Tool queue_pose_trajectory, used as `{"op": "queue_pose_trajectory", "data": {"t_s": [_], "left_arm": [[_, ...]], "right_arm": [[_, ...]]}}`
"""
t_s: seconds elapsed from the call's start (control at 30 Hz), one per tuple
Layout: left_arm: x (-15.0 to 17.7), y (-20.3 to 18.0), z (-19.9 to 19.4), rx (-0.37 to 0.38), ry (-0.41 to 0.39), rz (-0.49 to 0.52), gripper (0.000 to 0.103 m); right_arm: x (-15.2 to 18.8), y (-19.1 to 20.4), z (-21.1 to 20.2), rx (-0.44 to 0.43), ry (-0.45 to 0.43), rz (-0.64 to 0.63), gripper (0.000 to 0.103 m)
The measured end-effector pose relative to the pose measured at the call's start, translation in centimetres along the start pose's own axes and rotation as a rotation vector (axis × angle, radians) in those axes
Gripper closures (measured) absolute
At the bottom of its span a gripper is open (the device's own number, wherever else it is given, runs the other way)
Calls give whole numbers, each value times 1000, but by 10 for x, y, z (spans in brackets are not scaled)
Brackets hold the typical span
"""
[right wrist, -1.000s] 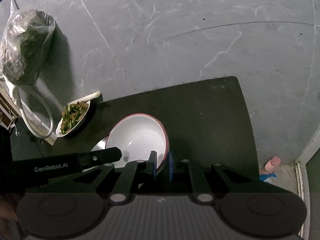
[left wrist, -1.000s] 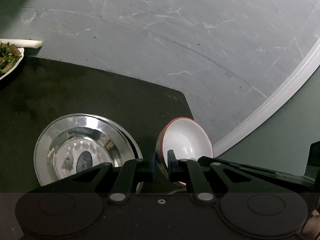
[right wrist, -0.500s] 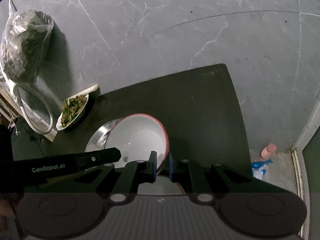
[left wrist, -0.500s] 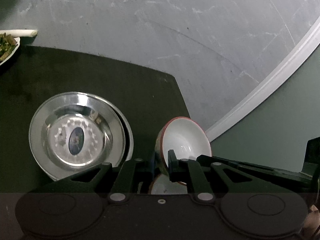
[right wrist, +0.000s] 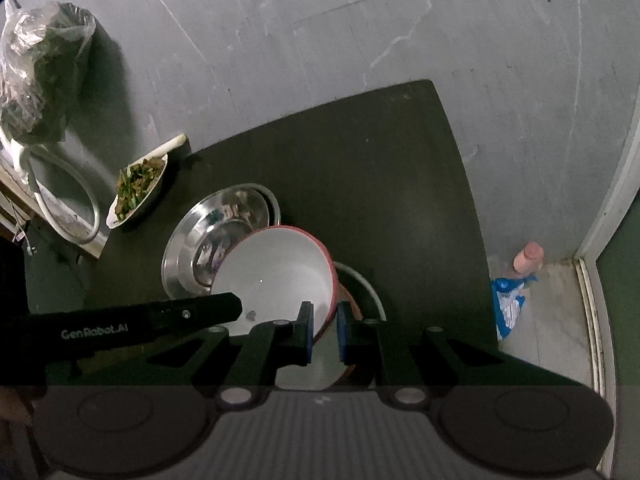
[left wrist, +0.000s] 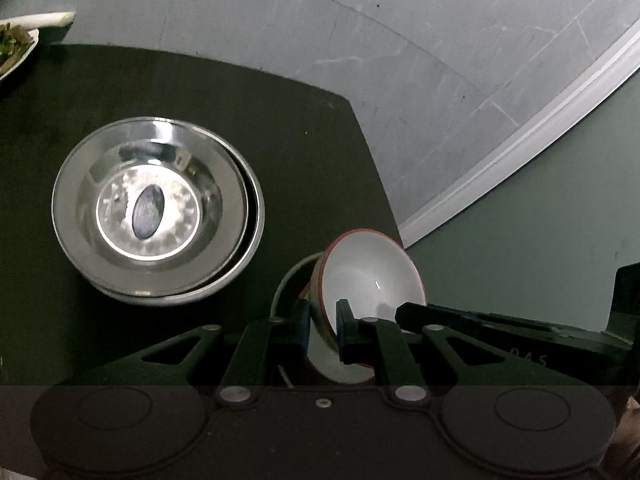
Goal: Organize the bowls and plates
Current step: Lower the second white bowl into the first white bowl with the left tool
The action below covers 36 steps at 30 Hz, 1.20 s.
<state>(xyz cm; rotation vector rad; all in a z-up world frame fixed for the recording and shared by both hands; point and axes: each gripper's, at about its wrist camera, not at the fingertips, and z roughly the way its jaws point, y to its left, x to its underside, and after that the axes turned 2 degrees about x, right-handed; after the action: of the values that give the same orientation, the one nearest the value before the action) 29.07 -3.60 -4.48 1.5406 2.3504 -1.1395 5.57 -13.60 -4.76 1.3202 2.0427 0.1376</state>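
Both grippers pinch the same red-rimmed white ceramic bowl (left wrist: 370,276) by its rim, held tilted above the dark green table (right wrist: 380,184). Left gripper (left wrist: 323,324) is clamped on the bowl's near-left rim, one finger outside the wall, one inside; bowl mouth faces right in the left wrist view, just ahead of the fingertips. Right gripper (right wrist: 323,326) is clamped on the opposite rim; in its view the bowl (right wrist: 276,276) sits left of and ahead of the fingers, and the black arm of the left gripper crosses in from the left under the bowl's edge. Directly below the held bowl sits another bowl (right wrist: 362,284) with a pale rim, partly hidden. Stacked shiny steel bowls (left wrist: 156,210) rest on the table to the left, apart from the held bowl. White plate of chopped greens (right wrist: 136,190) at the far-left table edge. Clear plastic bag of greens (right wrist: 38,76) and pink bottle (right wrist: 528,258) on the grey floor (right wrist: 360,28).
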Motion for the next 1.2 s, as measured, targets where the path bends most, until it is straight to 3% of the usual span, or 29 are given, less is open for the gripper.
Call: {"op": "queue_pose_trajectory", "data": {"t_s": [0.5,0.77,1.2], "left_arm": [[7,-3,13,-31,90,6,90],[3,-5,17,-39,93,7,89],[1,-6,17,-54,96,6,82]], "right_arm": [[5,-2,8,25,91,5,90],[4,-3,12,34,101,4,89],[1,-4,12,12,120,-5,80]]}}
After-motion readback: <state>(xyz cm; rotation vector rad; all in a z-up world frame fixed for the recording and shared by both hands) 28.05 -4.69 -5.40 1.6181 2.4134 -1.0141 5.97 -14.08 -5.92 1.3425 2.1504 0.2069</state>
